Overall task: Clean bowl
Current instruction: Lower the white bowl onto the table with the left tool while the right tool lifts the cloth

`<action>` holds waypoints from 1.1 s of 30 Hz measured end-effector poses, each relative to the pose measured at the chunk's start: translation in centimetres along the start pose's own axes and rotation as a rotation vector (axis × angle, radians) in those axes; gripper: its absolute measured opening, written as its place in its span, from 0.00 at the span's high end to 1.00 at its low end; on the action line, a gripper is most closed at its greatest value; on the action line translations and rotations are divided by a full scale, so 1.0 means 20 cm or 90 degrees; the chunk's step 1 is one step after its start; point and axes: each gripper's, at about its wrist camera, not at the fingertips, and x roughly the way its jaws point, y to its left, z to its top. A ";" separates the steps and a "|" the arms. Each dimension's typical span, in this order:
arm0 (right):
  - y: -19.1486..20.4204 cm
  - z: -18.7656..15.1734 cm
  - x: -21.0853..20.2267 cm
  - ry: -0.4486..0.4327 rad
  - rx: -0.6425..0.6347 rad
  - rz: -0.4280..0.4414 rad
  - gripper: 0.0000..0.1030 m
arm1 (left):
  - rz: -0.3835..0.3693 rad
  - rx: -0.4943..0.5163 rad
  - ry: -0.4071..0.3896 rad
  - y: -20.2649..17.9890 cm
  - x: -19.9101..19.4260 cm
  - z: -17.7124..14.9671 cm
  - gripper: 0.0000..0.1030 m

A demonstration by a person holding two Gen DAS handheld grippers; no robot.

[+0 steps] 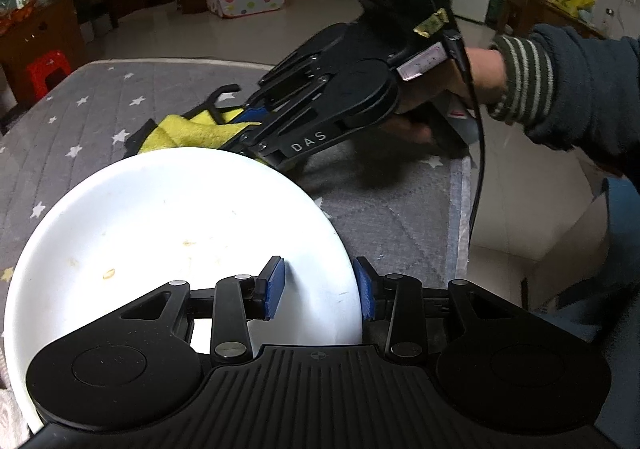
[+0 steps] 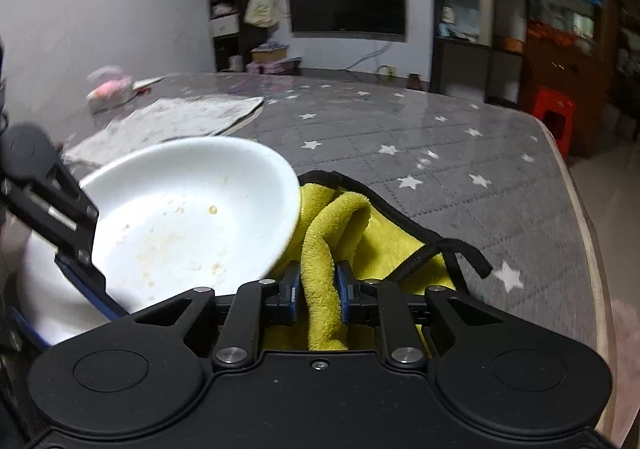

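Two tools at work | left tool (image 1: 320, 285) clamps white bowl (image 1: 168, 233) rim | right tool (image 2: 318, 291) pinches yellow cloth (image 2: 320, 249) on tabletop (image 2: 460, 153)

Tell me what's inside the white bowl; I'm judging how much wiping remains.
Inside the bowl are scattered yellowish food specks and faint smears. The left tool on its rim hides part of the near inner wall.

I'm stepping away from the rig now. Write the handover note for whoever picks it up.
Left hand-held gripper: shut on the rim of the white bowl, holding it tilted above the table.
Right hand-held gripper: shut on a fold of the yellow cloth, which lies on the table right beside the bowl's rim.
Done: bowl and cloth both gripped.
Left: food specks and smears are still inside the bowl; bring the cloth in and wipe it clean.
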 end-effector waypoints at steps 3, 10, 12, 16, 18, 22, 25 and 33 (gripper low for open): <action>0.01 0.03 -0.03 -0.009 0.018 -0.031 0.83 | 0.013 -0.015 -0.024 0.00 -0.06 -0.01 0.56; 0.01 0.12 -0.15 -0.050 0.036 -0.071 0.88 | 0.075 -0.065 -0.090 0.00 -0.23 -0.04 0.47; 0.03 0.15 -0.17 -0.057 0.028 -0.075 0.89 | 0.101 -0.076 -0.103 -0.01 -0.27 -0.06 0.45; 0.05 0.17 -0.16 -0.039 0.036 -0.102 0.89 | 0.163 -0.105 -0.122 -0.02 -0.35 -0.13 0.42; 0.04 0.15 -0.14 -0.030 0.044 -0.109 0.89 | 0.195 -0.126 -0.131 0.00 -0.38 -0.15 0.37; 0.02 0.11 -0.10 -0.013 0.060 -0.124 0.89 | 0.237 -0.195 -0.145 0.06 -0.45 -0.19 0.33; 0.06 0.07 -0.09 -0.004 0.055 -0.133 0.89 | 0.252 -0.253 -0.156 0.11 -0.51 -0.25 0.30; 0.10 0.06 -0.08 -0.021 0.050 -0.147 0.91 | 0.268 -0.369 -0.168 0.17 -0.63 -0.38 0.29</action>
